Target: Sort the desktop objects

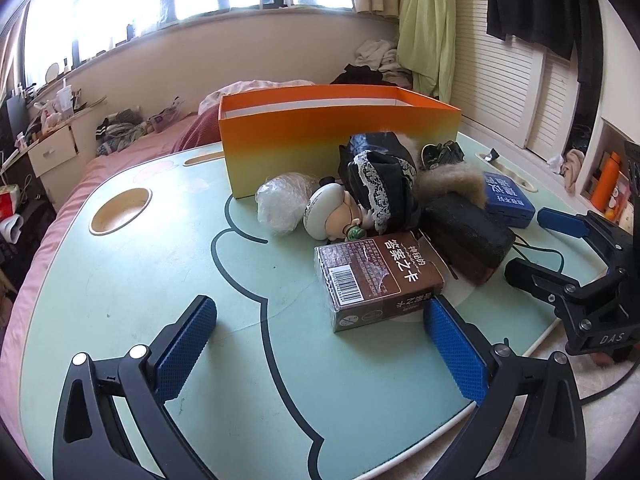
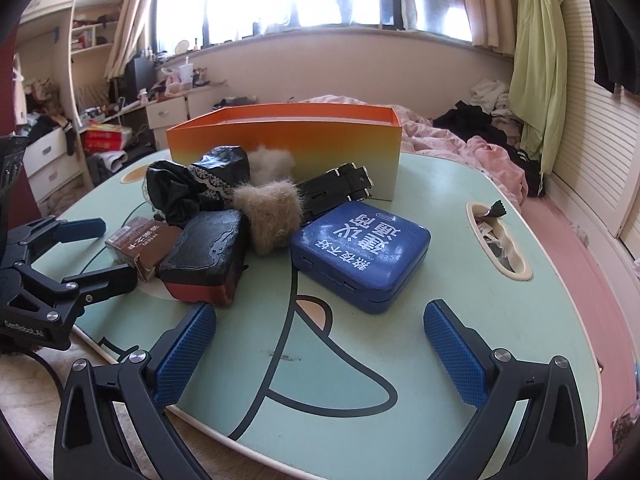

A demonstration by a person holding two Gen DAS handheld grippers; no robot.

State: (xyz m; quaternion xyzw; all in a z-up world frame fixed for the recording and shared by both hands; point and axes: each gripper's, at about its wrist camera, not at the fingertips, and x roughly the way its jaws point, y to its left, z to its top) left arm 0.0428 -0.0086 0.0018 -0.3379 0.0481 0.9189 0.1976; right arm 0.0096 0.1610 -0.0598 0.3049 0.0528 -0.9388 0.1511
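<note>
Through my left wrist camera, my left tongs (image 1: 320, 344) hang spread wide over the green table (image 1: 120, 272), gripping nothing. The brown card box (image 1: 374, 278) lies just ahead, near my right-side pad. Behind it a doll (image 1: 360, 192) sprawls against the orange box (image 1: 328, 136), with a plastic-wrapped bundle (image 1: 280, 204) beside it.

Through my right wrist camera, my right tongs (image 2: 320, 350) are also parted and empty. The blue tin (image 2: 360, 256) sits just ahead, the black-and-red case (image 2: 206, 260) to its left, touching a fur piece (image 2: 268, 208).
</note>
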